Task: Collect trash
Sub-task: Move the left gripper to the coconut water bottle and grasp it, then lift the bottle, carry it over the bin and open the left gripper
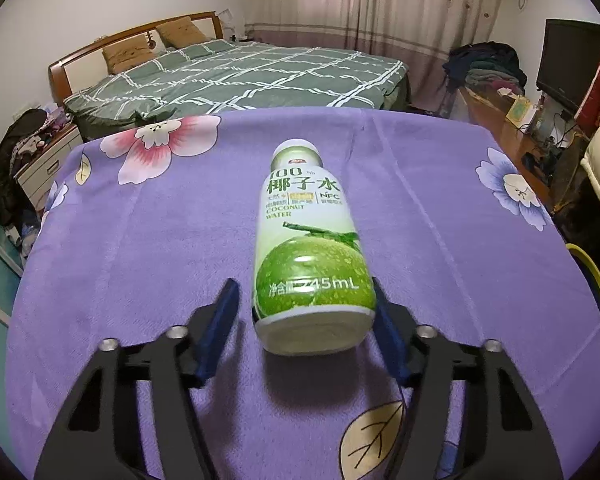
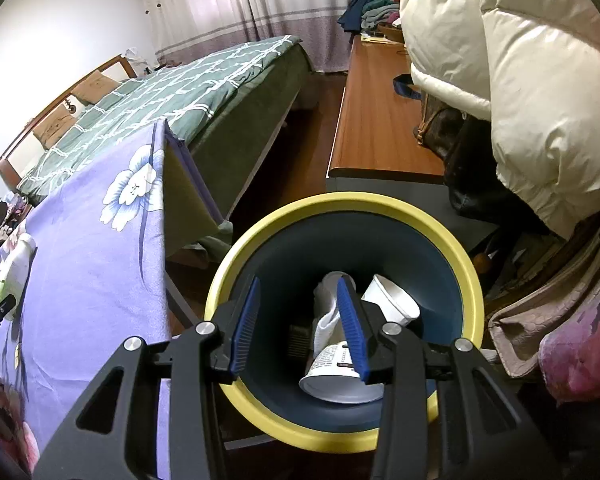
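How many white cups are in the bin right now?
2. One white cup lies on its side near the front of the bin; another lies further back right. The crumpled tissue may hide more.

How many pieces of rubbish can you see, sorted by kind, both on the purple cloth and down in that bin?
Green-and-white plastic coconut water bottle, lying on the purple floral cloth: 1
White paper cups in the yellow-rimmed dark bin: 3
Crumpled white tissue in the bin: 1
Total: 5

Right hand-held gripper [image 2: 300, 320] — empty, parted — above yellow-rimmed bin [image 2: 474, 300]
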The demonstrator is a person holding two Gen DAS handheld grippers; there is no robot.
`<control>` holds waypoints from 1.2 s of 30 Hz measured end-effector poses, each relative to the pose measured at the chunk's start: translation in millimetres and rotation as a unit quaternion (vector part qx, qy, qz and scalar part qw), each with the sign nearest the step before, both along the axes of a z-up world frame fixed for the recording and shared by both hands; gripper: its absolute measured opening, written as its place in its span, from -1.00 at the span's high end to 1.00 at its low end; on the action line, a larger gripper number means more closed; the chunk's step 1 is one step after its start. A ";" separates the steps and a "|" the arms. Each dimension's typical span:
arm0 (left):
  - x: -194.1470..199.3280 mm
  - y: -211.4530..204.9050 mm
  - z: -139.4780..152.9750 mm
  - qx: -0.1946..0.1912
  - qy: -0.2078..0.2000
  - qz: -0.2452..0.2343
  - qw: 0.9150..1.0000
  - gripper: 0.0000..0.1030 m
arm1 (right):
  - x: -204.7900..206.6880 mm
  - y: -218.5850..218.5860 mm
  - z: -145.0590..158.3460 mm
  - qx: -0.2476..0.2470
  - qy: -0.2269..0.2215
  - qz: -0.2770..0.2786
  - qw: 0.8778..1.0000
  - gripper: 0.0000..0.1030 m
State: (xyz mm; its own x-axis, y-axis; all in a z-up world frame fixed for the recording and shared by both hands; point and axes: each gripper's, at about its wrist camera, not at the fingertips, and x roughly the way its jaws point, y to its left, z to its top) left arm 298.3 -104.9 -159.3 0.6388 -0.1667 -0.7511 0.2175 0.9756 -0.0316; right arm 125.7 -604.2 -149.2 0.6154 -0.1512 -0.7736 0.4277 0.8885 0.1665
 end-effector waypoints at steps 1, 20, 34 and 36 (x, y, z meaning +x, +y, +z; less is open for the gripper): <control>0.4 -0.3 0.0 0.001 -0.002 -0.003 1.000 -0.01 | 0.1 -0.1 -0.3 0.000 0.000 0.001 1.000 0.25; -35.6 3.4 96.4 0.024 -0.109 -0.031 0.993 0.00 | -5.1 11.0 7.9 -0.003 -0.011 0.013 1.000 0.25; -42.8 -47.3 105.9 0.011 -0.108 -0.092 0.990 0.00 | -41.0 -3.0 17.0 -0.007 -0.028 -0.005 1.000 0.25; -46.4 -69.6 111.8 0.003 -0.109 -0.114 0.987 0.00 | -51.0 -7.5 20.1 -0.010 -0.034 -0.011 0.999 0.25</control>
State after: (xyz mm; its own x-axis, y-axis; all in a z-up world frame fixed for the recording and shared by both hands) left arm 251.9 -174.5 -47.5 0.7316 -0.3217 -0.6011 0.4331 0.9002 0.0453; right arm 74.7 -611.7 -129.1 0.6623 -0.1809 -0.7270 0.4354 0.8827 0.1771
